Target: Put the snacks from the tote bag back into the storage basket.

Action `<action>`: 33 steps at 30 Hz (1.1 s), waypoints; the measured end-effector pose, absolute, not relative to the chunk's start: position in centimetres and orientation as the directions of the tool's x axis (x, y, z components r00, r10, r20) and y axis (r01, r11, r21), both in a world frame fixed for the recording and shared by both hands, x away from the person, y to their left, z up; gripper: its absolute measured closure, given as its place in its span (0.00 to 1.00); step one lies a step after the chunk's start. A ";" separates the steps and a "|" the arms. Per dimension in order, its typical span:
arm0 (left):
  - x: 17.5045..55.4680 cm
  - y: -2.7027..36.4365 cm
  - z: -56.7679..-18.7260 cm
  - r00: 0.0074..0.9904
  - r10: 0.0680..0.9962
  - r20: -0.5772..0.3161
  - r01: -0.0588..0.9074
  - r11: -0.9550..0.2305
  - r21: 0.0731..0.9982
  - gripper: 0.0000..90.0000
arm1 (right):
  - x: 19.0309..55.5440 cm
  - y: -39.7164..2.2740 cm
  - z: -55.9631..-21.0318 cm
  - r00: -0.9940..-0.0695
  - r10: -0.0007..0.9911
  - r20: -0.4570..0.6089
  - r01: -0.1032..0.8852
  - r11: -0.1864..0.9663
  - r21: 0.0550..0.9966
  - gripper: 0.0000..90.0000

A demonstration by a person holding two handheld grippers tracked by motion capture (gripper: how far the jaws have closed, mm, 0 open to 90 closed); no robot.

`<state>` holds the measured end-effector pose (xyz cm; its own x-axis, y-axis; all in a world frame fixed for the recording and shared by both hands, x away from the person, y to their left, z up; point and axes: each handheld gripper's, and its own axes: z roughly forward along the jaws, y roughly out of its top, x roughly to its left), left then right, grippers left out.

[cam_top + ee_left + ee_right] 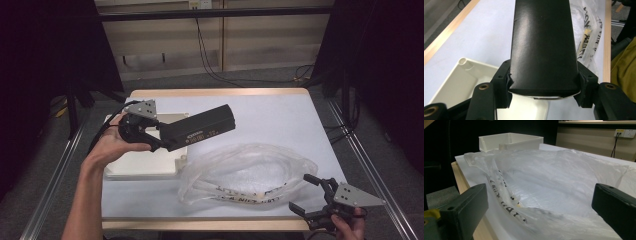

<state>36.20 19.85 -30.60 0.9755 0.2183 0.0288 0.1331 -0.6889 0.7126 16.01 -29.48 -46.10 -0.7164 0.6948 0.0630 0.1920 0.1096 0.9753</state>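
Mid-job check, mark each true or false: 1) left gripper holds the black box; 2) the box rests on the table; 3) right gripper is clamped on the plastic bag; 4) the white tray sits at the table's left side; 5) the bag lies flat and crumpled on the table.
1) True: the left gripper is shut on the black box.
2) False: it is held in the air above the white tray.
3) False: the right gripper is open beside the plastic bag.
4) True.
5) True.
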 end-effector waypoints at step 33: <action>39.2 26.8 -32.2 0.928 0.373 0.020 0.263 -0.689 0.675 0.48 | 16.1 -29.2 -46.3 -0.712 0.700 0.058 0.186 0.109 0.976 0.00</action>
<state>39.22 26.84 -32.23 0.9277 0.3729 0.0197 0.2627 -0.6892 0.6753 16.07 -29.23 -46.30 -0.7118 0.7000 0.0576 0.1863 0.1092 0.9764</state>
